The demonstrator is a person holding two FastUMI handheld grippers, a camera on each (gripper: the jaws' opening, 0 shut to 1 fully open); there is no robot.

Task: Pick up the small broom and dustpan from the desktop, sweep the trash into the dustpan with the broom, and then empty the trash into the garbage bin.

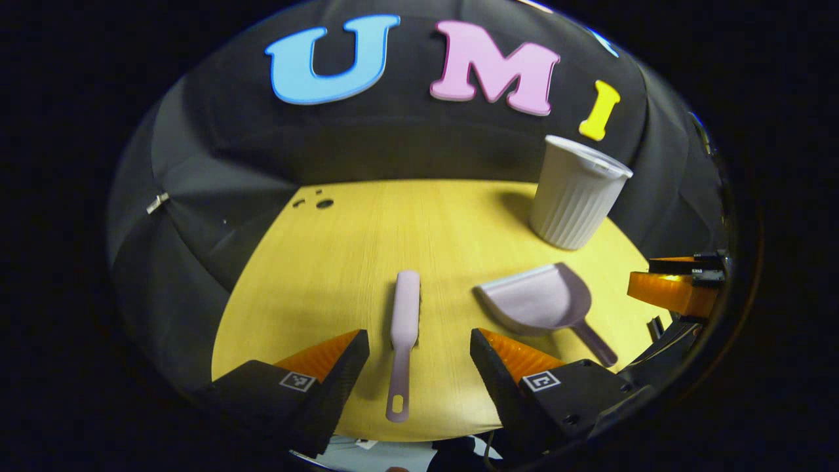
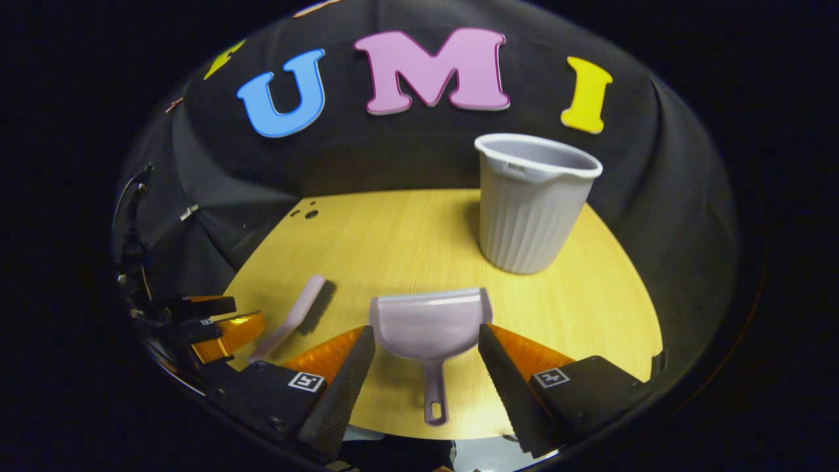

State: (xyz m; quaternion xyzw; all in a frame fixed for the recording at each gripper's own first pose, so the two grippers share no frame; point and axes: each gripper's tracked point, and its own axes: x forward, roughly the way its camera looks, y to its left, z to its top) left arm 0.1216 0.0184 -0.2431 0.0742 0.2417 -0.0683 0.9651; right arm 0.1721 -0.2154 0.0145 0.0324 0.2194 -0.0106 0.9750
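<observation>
Left hand-held gripper (image 1: 419, 357) and right hand-held gripper (image 2: 426, 354) both gape wide, holding nothing.

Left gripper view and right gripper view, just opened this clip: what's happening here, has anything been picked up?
Nothing is held yet. The left gripper hangs open over the broom, whose handle lies between its jaws on the wooden desktop. The right gripper is open too, lined up on the dustpan, handle pointing back toward it. The bin stands upright behind the dustpan. I can't make out any trash on the desk.
</observation>
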